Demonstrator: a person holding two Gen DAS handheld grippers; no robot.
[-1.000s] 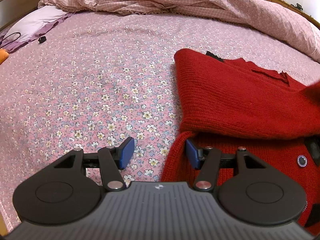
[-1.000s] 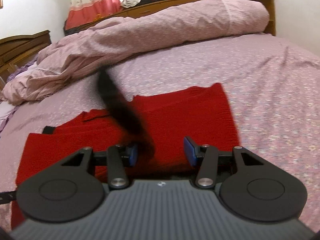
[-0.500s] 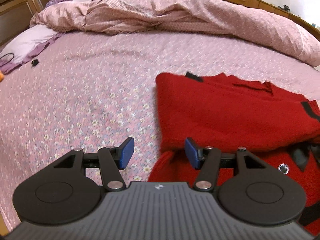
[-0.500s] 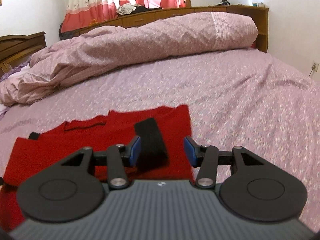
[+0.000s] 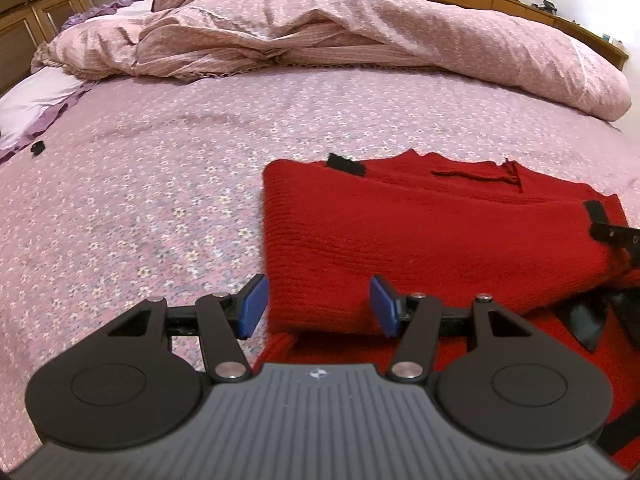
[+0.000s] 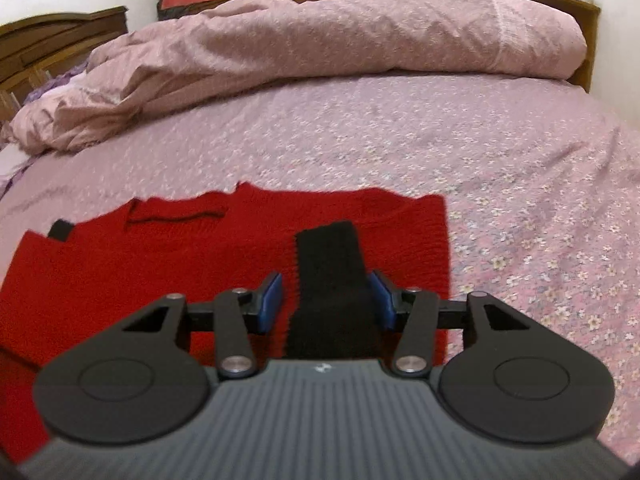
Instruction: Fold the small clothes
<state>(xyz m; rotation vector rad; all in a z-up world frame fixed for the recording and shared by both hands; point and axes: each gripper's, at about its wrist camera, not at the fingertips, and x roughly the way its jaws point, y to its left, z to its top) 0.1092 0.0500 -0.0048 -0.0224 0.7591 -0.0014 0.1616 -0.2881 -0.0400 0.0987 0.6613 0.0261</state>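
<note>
While both sets of blue-padded fingers stand spread wide, neither clamps any fabric. Between the fingertips of the left gripper (image 5: 318, 306) sits the near corner of the folded red sweater (image 5: 420, 240), whose left edge runs just inside the left pad; whether either pad touches the knit cannot be told. Ahead of these fingers the folded layer extends forward and to the right, with a small black tab (image 5: 346, 165) at its far edge. Between the fingertips of the right gripper (image 6: 326, 300) lies the black cuff (image 6: 332, 280) of the sweater (image 6: 160, 264), resting on the red knit close to the right pad, with a gap at the left pad. Beyond and to the left of these fingers the sweater lies flat on the floral bedsheet (image 6: 520, 208). Further ahead in both views a crumpled pink duvet (image 5: 320, 28) lies across the far side of the bed.
</note>
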